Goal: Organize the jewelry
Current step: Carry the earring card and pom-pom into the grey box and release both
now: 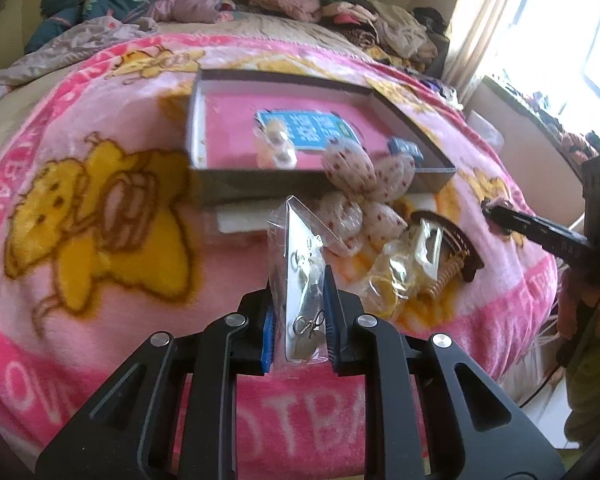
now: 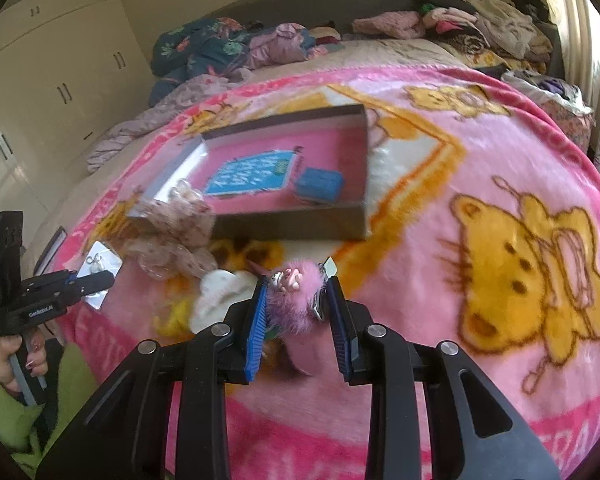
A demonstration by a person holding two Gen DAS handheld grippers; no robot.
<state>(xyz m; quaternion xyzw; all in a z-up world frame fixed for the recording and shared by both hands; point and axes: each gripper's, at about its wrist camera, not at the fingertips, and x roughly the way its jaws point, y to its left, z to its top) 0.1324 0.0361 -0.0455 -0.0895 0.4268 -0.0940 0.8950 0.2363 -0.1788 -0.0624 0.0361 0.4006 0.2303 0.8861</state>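
Blue card's [image 1: 312,132] print too blurred to read — spotted fabric bows [image 1: 364,184] over the box's [image 1: 260,182] front wall

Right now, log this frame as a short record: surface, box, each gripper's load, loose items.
surface: pink blanket on a bed
box: open box, pink inside, holds a blue card and a small blue case
left gripper: shut on a clear earring packet
right gripper: shut on a pink fluffy clip
loose items: spotted bow against the box front, brown hair clip, yellow bands in plastic
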